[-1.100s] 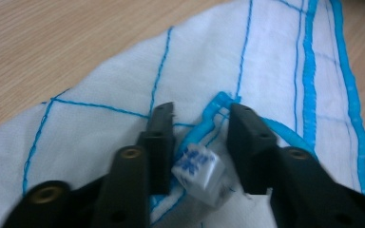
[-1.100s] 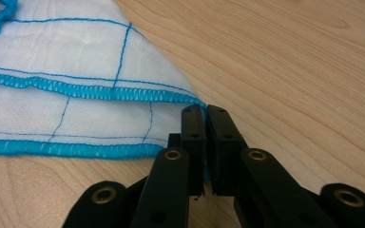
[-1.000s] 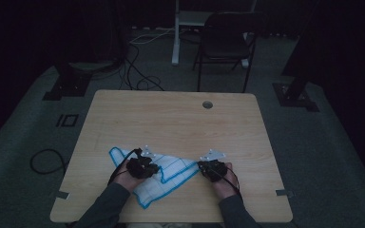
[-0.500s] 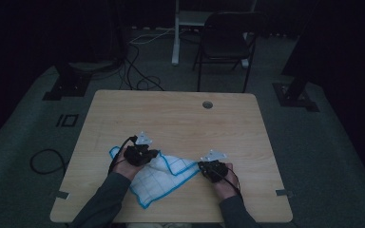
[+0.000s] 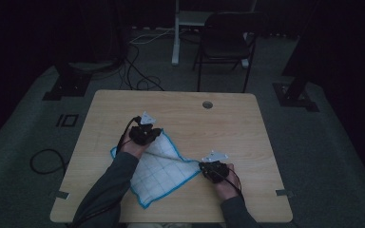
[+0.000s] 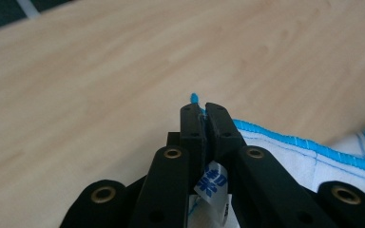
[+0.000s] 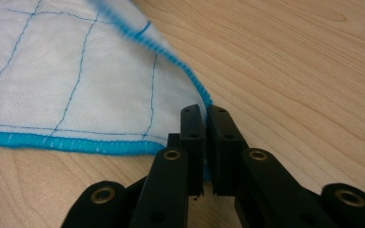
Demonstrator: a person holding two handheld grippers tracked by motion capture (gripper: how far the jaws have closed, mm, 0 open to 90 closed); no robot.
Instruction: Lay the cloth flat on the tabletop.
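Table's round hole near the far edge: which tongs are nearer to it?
Left. The left tongs sit nearer the hole, gripping the cloth; the right tongs grip its corner closer to the person.

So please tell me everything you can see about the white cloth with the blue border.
The cloth is thin white fabric, probably woven, with a grid of fine blue stitched lines and a thick bright blue hem. It lies on the wooden table, folded over on a diagonal, one corner pointing to the near edge. The left tool is shut on one corner, where a small printed label hangs between its jaws. The right tool is shut on another corner, and the edge between the two tools looks pulled straight.
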